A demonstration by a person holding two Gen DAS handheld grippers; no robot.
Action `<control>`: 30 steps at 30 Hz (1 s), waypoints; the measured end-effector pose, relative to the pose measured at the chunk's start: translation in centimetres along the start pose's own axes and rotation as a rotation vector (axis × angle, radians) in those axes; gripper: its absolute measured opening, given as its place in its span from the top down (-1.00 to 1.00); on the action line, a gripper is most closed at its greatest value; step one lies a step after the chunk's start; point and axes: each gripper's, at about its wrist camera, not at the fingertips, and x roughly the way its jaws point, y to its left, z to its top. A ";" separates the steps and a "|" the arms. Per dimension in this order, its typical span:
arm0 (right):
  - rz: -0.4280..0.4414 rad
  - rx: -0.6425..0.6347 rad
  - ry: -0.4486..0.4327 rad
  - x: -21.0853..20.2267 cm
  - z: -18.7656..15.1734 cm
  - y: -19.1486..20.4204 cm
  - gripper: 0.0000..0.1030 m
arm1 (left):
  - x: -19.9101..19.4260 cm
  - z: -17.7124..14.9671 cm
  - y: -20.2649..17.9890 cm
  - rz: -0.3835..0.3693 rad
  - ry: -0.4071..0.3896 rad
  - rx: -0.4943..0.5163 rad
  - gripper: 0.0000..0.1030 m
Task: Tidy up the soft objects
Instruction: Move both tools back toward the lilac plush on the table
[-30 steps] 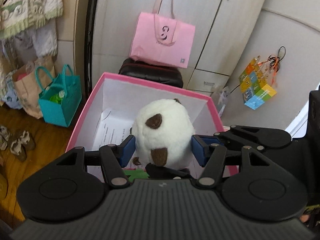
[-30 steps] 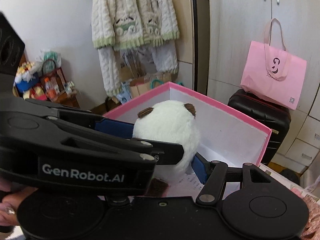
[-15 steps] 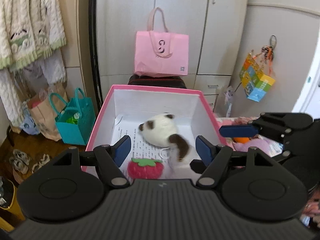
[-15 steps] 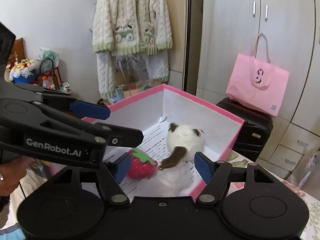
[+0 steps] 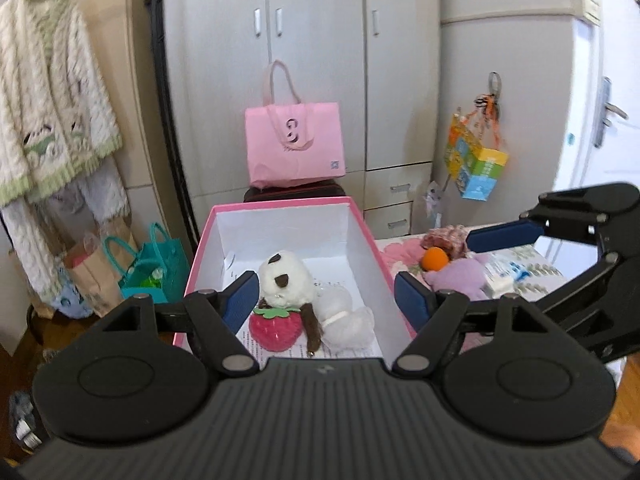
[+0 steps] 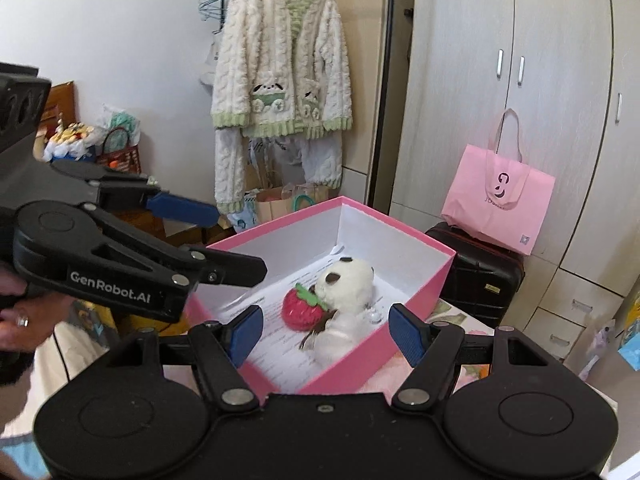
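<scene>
A: As the left wrist view has it, where is the white plush dog (image 5: pixel 286 280)?
B: In the pink box (image 5: pixel 380 258), beside its near edge, touching the strawberry plush (image 5: pixel 275 326). The left gripper (image 5: pixel 326 300) has just been opening; it stands released with nothing pressed between its pads.

A: And from the right wrist view?
B: The dog (image 6: pixel 348 284) and the strawberry (image 6: pixel 301 307) lie together on the box (image 6: pixel 424 294) floor. The right gripper (image 6: pixel 326 330) is unclenched, gripping nothing; its jaws have just widened.
</scene>
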 end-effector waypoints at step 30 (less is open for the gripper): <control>-0.142 0.159 0.102 -9.4 -13.3 -5.2 -0.44 | 1.1 -3.7 -11.9 -0.405 0.131 0.126 -0.44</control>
